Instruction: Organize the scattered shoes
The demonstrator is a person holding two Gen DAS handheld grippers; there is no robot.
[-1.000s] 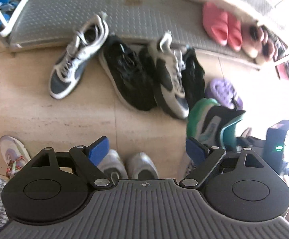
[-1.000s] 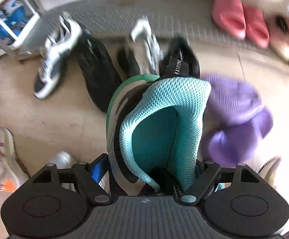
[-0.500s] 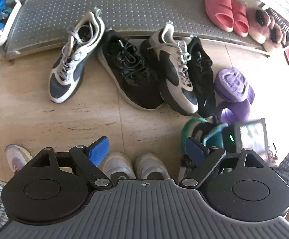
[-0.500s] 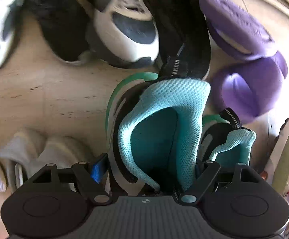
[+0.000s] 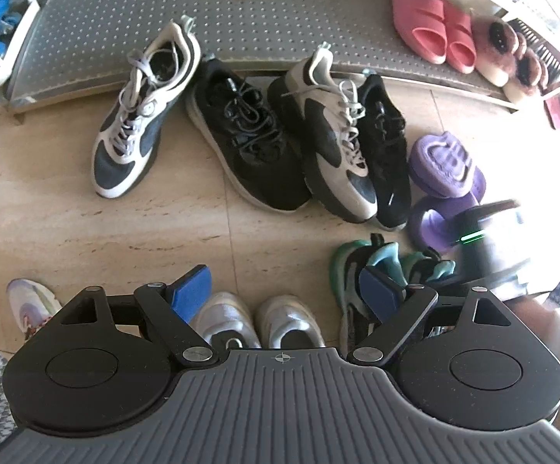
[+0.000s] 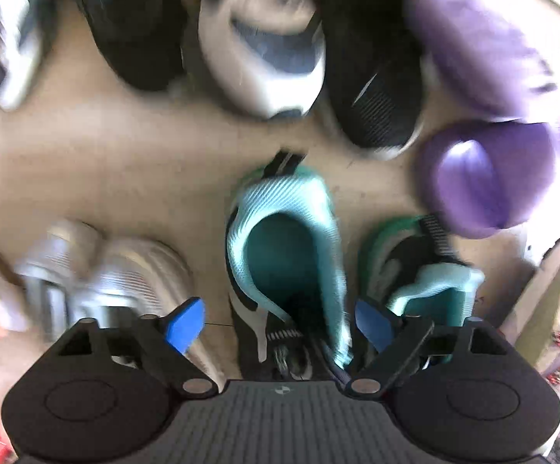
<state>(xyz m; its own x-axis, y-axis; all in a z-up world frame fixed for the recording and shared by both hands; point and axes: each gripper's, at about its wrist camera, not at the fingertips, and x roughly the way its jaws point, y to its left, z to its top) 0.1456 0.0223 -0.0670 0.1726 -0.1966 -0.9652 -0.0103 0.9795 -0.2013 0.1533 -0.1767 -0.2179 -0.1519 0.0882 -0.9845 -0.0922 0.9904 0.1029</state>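
A teal-lined green and black sneaker [image 6: 283, 239] stands on the tan floor beside its mate [image 6: 426, 270]. My right gripper [image 6: 280, 323] points straight down over it. Its jaws are opening, with the sneaker's heel between the blue pads [image 6: 185, 323] and a gap on both sides. The left wrist view shows the same pair [image 5: 357, 270] at lower right under the blurred right gripper body [image 5: 488, 239]. My left gripper [image 5: 285, 290] hangs open above a silver pair [image 5: 256, 321] and holds nothing.
Two grey-white sneakers [image 5: 140, 123] [image 5: 337, 147] and two black ones [image 5: 252, 147] lie scattered before a perforated metal rack shelf [image 5: 106, 31]. Pink slides [image 5: 430, 27] and fluffy slippers [image 5: 508, 54] sit on it. Purple slippers [image 5: 446, 162] lie right. A pale sneaker [image 5: 28, 305] lies far left.
My right gripper came down with the teal-lined sneaker, set it on the floor beside its mate, and its pads spread off it. The left gripper stayed put.
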